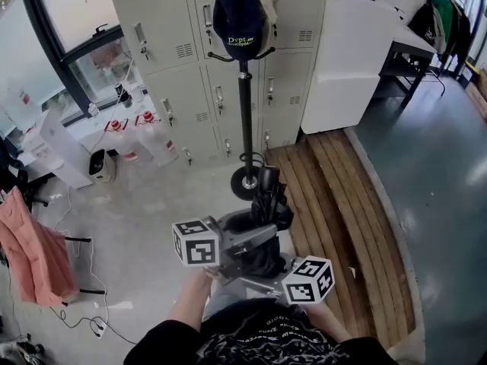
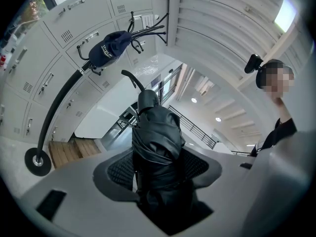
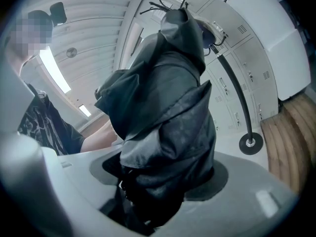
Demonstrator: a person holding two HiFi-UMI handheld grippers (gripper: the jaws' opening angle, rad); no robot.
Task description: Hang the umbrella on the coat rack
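Left gripper (image 2: pixel 160 169) and right gripper (image 3: pixel 163 181) both clench their fingers on the folded umbrella (image 1: pixel 262 219). Its long axis points handle-first at the coat rack (image 1: pixel 245 105), which stands ahead and apart.

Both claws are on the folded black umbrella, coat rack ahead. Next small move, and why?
Probably carry the folded black umbrella forward and up toward the black metal coat rack. Left claw and right claw both grip it, yet it is held well short of the hooks under the navy cap.
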